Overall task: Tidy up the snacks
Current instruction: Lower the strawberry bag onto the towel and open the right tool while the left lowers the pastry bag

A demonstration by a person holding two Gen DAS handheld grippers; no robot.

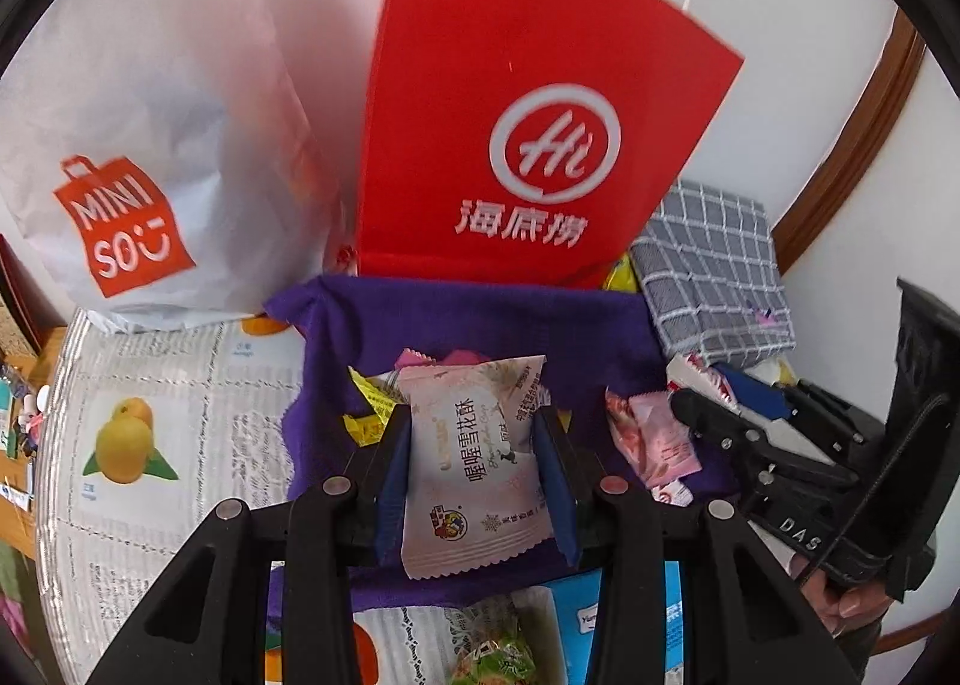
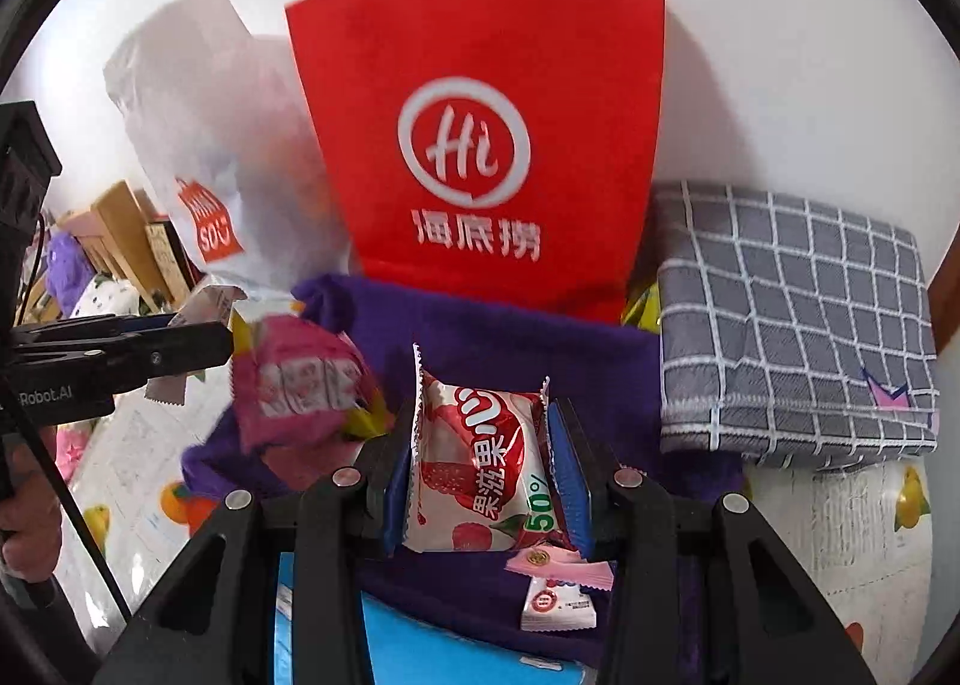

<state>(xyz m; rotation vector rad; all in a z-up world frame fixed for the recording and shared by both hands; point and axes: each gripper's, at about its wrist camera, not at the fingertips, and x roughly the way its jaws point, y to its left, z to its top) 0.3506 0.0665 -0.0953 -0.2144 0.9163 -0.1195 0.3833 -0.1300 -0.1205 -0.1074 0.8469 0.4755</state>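
My left gripper (image 1: 474, 445) is shut on a white-pink snack packet (image 1: 471, 463), held above the purple cloth (image 1: 480, 319). My right gripper (image 2: 480, 457) is shut on a red-and-white fruit candy packet (image 2: 480, 457) over the same purple cloth (image 2: 510, 325). Loose pink packets (image 1: 654, 439) and yellow packets (image 1: 366, 415) lie on the cloth. A blurred pink packet (image 2: 294, 379) shows at the left of the right wrist view. The right gripper shows at the right in the left wrist view (image 1: 708, 415); the left gripper shows at the left in the right wrist view (image 2: 180, 349).
A red paper bag (image 1: 528, 102) and a white MINISO bag (image 1: 150, 114) stand behind the cloth against the wall. A folded grey checked cloth (image 2: 792, 319) lies at the right. The table has a fruit-print cover (image 1: 132, 445). A blue box (image 2: 390, 643) lies near the front.
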